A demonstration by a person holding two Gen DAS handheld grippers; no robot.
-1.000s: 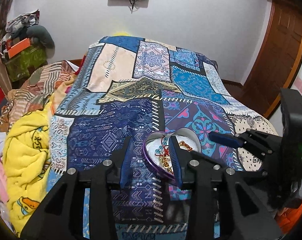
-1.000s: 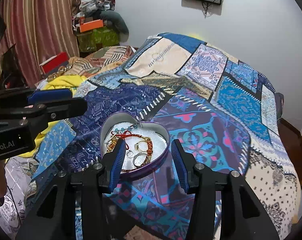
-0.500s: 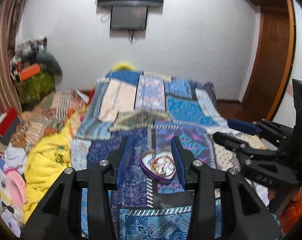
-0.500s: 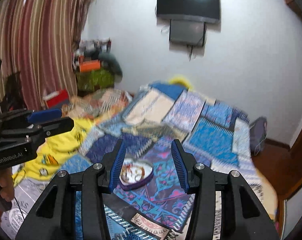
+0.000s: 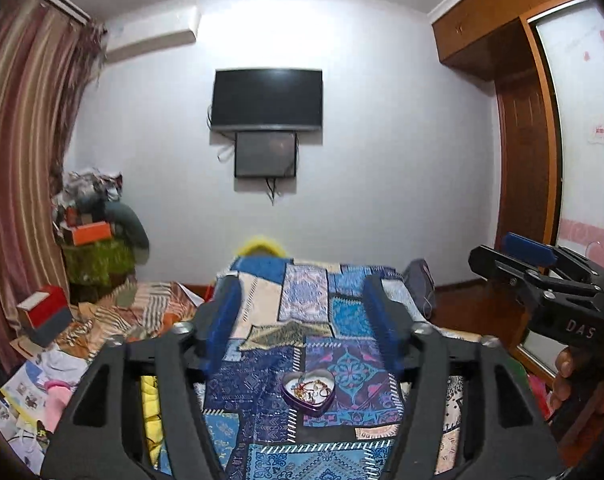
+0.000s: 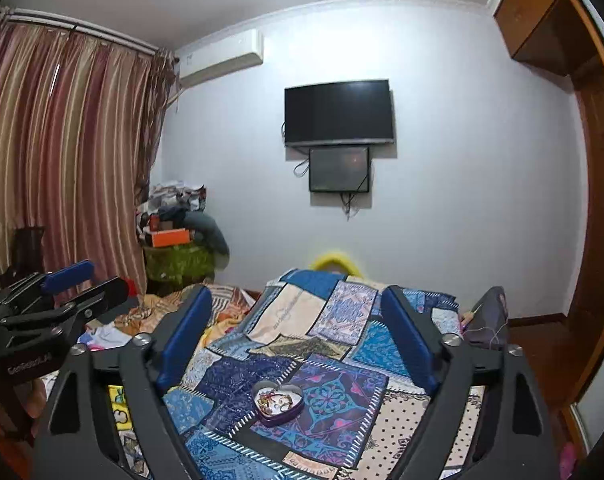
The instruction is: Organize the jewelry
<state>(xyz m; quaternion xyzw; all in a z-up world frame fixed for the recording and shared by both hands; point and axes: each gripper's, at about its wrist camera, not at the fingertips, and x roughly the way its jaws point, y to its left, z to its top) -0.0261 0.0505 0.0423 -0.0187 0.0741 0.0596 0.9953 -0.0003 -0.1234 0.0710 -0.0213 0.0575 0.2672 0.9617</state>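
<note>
My left jaws (image 5: 302, 320) are opening and stand wide apart with nothing between them but air; the blue pads frame the bed far below. My right jaws (image 6: 298, 336) are opening too, spread wider still, and they grip nothing either.

Past both sets of pads lies the heart-shaped tin (image 5: 307, 392), purple-walled and open, resting on the patchwork bedspread (image 5: 341, 312) well apart from me. In it sits a tangle of jewelry (image 6: 278, 400): gold-coloured rings and some red cord, too small from here to sort out piece by piece. In the right wrist view the tin (image 6: 278, 402) lies low between my fingers, near the foot of the bed.

Off to the side of the left view I see my right gripper (image 5: 517, 256) held level, with a hand (image 5: 581, 384) wrapped on its grip. The right view shows my left gripper (image 6: 74, 280) the same way at its left edge.

Beyond the bed, a yellow blanket (image 5: 152, 412) spills along its left side beside striped cloth and scattered clothes. A dark television (image 5: 266, 98) hangs on the white wall with a smaller screen (image 5: 265, 154) under it, striped curtains (image 6: 62, 168) at the left and a wooden wardrobe (image 5: 525, 184) at the right.
</note>
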